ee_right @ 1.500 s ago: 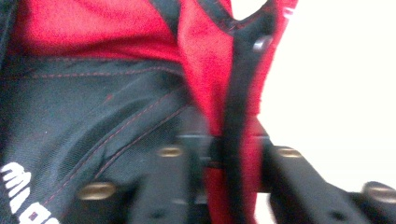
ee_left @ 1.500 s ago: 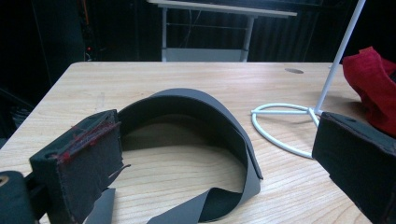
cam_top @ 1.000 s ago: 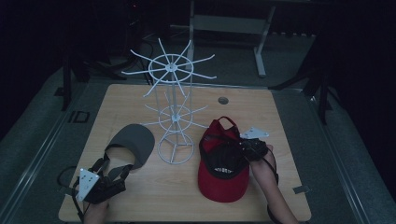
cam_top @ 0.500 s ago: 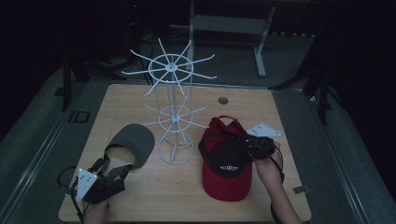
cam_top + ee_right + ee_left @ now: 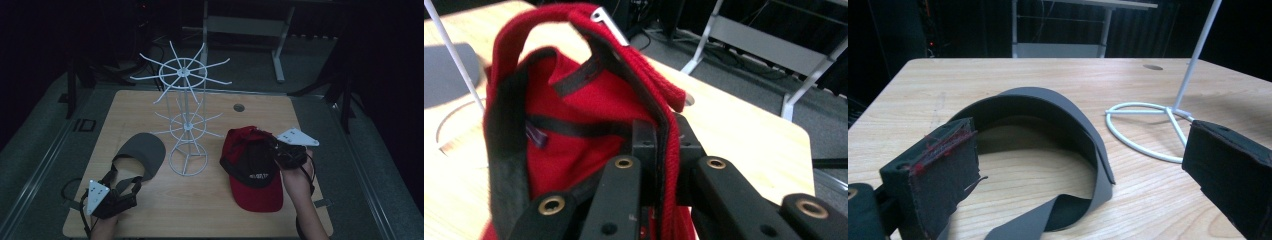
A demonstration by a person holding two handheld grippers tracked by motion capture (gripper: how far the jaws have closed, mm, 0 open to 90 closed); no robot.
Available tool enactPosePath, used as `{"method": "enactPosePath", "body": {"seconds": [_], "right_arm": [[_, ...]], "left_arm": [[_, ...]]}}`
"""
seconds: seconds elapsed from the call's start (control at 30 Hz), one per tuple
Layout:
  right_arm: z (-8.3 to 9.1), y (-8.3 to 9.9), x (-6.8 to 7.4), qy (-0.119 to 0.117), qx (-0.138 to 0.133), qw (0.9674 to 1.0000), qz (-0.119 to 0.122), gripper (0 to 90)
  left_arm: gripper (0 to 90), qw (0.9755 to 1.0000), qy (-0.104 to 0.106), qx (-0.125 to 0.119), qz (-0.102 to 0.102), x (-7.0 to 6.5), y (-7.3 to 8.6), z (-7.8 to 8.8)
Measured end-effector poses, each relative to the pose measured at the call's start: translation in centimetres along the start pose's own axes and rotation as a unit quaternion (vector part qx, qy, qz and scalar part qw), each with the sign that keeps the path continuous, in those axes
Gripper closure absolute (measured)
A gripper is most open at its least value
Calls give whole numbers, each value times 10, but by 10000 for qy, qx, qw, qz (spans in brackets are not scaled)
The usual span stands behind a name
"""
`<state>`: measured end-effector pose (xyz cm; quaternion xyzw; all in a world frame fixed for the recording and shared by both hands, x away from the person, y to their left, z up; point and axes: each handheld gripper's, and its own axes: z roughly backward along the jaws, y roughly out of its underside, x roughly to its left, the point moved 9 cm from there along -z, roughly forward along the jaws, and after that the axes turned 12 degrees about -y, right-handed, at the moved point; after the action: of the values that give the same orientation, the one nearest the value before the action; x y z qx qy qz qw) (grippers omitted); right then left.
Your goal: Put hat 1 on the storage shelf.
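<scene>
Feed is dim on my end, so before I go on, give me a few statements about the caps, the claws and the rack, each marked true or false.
1. The right claw is shut on the red cap. True.
2. The left claw grips the grey visor. False: its jaws stand open around the visor's strap.
3. A cap hangs on the white wire rack. False: its arms are bare.
4. The rack stands between the visor and the red cap. True.
5. The red cap's brim points toward the person. True.
</scene>
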<state>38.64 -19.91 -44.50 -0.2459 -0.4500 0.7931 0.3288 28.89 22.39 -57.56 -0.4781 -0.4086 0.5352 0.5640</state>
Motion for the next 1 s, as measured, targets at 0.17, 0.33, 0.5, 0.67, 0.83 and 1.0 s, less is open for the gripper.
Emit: {"method": "enactPosePath", "body": {"seconds": [0.17, 0.33, 0.5, 0.67, 0.83, 1.0], "right_arm": [[15, -12, -1, 74, -144, 9998, 81, 853], [23, -18, -2, 115, -205, 9996, 129, 853], [32, -21, -6, 166, -228, 9995, 109, 853], [39, -27, -6, 174, -296, 9993, 113, 853], [50, -37, -4, 199, -352, 9989, 223, 853], [56, -42, 0, 184, -387, 9987, 264, 852]], "left_arm": [[21, 9997, 112, 37, 203, -5, -5, 5], [21, 9988, 377, 183, 238, -18, -11, 11], [21, 9978, 559, 272, -239, -37, -16, 19], [20, 9947, 928, 377, -249, -56, -26, 25], [21, 9914, 1167, 470, -366, -76, -41, 34], [21, 9846, 1551, 609, -525, -100, -52, 43]]}}
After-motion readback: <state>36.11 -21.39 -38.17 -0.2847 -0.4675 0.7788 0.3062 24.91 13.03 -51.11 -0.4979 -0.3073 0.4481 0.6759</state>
